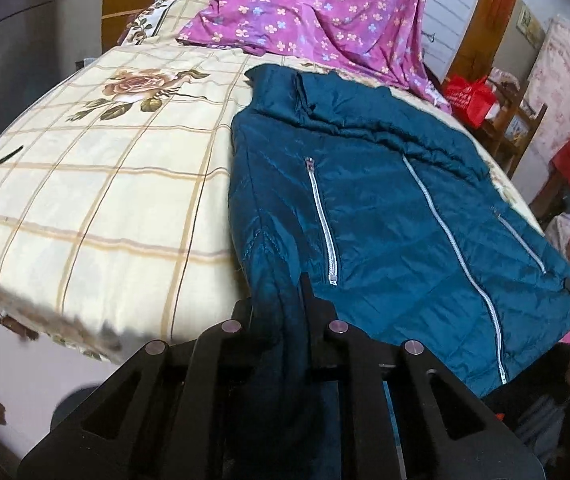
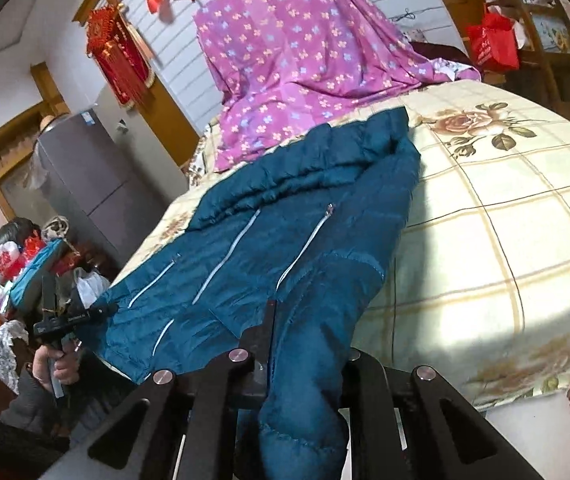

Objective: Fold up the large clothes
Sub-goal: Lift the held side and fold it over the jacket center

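Note:
A teal puffer jacket (image 1: pixel 385 216) with silver zippers lies front up on the bed (image 1: pixel 105 200), hem toward me. My left gripper (image 1: pixel 285 304) is shut on the jacket's left hem edge, with fabric bunched between its fingers. In the right wrist view the jacket (image 2: pixel 285 240) lies the same way, and my right gripper (image 2: pixel 285 340) is shut on its other hem corner, with cloth hanging down over the fingers. The other gripper (image 2: pixel 69 320), held in a hand, shows at the jacket's far corner in that view.
A purple floral cloth (image 1: pixel 317 12) is heaped at the head of the bed. The bedsheet is cream plaid with roses (image 2: pixel 477 124). A grey fridge (image 2: pixel 93 184) and cluttered bags (image 2: pixel 25 268) stand on one side. Red bags and shelves (image 1: pixel 473 100) stand beside the bed.

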A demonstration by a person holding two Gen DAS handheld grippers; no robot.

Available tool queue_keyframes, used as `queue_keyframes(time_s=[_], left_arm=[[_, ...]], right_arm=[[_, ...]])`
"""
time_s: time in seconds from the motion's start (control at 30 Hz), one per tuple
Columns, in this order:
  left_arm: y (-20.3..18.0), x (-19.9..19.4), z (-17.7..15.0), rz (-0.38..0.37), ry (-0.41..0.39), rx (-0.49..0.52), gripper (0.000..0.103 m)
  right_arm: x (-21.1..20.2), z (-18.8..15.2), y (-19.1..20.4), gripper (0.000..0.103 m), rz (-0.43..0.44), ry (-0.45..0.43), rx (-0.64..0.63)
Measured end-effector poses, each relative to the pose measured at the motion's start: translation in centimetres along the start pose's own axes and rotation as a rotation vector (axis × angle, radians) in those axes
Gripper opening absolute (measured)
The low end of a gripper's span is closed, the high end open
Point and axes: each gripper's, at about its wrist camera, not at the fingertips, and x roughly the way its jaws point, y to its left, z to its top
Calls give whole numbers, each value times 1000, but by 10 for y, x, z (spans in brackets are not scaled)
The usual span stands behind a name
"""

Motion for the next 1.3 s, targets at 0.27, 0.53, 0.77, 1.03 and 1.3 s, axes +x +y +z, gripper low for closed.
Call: queue_keyframes(time_s=[0.27,0.53,0.77,1.03,1.3], left_arm=[[5,-55,-29,-80,-47,-45,10],[7,-89,-43,-124,-96,-82,10],[2,-95,-38,-112,-121,-68,10],[-17,-93,-6,21,-249,-10,11],[-18,-70,45,47,-317,-54,11]], right_arm=[[-56,-12,13,12,40,-76,41],[-95,-16,30,12,62,-127,23],[-101,-18,29,12,39,-133,6],[-90,4,41,12,-116,-149,-73],[-71,41,41,12,-173,-179,-92]])
